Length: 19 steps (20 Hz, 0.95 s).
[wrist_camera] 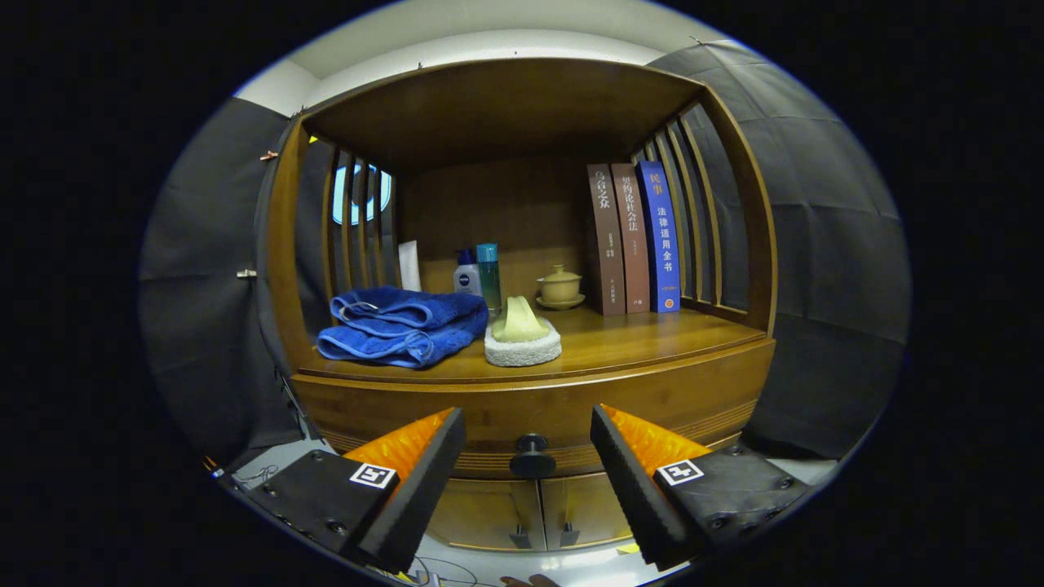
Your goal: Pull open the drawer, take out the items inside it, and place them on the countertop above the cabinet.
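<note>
A wooden cabinet fills the view, with its drawer front (652, 403) closed under the countertop (644, 338). A dark round knob (532, 456) sticks out of the drawer's middle. My gripper (528, 444) is open, its two fingers standing either side of the knob and a little short of it, touching nothing. The drawer's contents are hidden. On the countertop lie a folded blue towel (404, 326) and, to its right, a white sponge pad with a pale yellow piece on it (522, 336).
At the back of the shelf stand two bottles (479, 275), a lidded tea cup on a saucer (559, 287) and three upright books (634, 238). Slatted wooden sides close the shelf left and right. Two small cabinet doors (489, 514) sit below the drawer.
</note>
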Motion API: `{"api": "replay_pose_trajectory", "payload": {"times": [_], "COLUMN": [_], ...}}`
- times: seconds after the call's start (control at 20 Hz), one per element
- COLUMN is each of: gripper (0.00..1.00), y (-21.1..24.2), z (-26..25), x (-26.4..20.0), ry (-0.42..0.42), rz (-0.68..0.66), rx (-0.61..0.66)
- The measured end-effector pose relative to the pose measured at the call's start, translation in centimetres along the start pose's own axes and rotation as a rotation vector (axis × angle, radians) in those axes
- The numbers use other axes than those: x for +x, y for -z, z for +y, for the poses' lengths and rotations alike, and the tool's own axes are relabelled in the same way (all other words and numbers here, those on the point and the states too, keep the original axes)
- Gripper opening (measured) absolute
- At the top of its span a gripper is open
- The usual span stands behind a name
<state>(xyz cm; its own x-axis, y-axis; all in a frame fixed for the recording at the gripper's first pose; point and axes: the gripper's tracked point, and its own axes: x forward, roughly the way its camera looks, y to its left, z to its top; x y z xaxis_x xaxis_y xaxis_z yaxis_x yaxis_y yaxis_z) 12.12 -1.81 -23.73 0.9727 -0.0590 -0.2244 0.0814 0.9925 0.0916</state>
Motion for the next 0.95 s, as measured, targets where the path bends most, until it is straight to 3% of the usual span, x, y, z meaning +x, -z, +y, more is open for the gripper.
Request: {"api": "replay_pose_trajectory", "payload": {"times": [0.25,0.55,0.95], "gripper": [1.00,1.00,1.00], "y": [-2.8,-9.5,-17.0], "z": [0.9,2.1,3.7], "x": [-5.2,-10.4,-13.9], "ry": [-0.031,-0.061,-0.081], "rz": [-0.036,-0.096,-0.107], "rx": [-0.021,-0.048,-0.077]}}
